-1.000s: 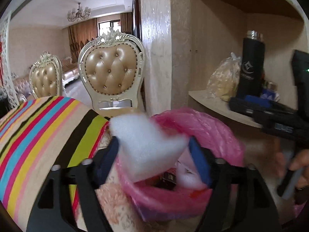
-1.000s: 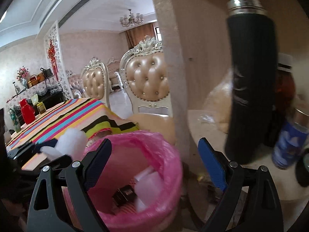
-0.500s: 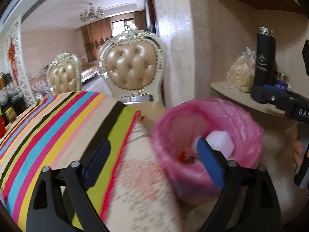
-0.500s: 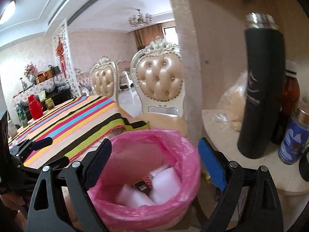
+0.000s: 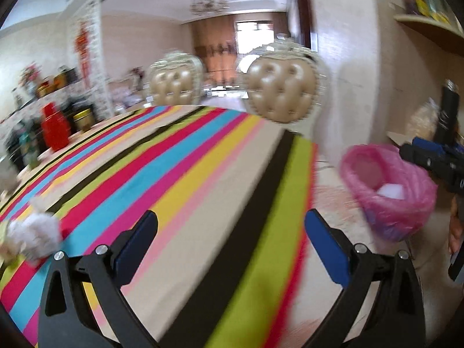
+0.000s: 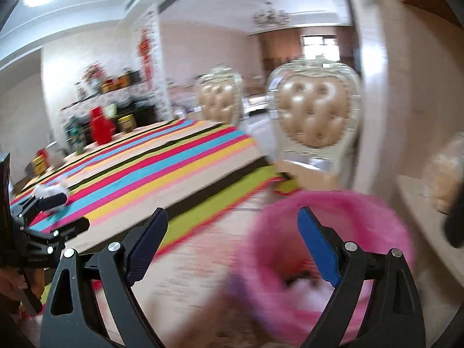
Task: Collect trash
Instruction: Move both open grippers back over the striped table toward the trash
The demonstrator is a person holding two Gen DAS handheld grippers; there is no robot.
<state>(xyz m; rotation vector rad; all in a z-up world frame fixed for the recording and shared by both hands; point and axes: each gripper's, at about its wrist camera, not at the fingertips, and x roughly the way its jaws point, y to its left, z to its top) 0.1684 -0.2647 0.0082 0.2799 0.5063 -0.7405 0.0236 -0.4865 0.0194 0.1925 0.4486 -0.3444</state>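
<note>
Left wrist view, left to right: crumpled white trash (image 5: 32, 236) lies on the striped tablecloth (image 5: 185, 179); left gripper (image 5: 230, 242), fingers apart and empty, has swung away from the pink-lined bin (image 5: 388, 185), where its foam piece (image 5: 390, 191) now sits; right gripper (image 6: 232, 242) hovers open beside the bin.
</note>
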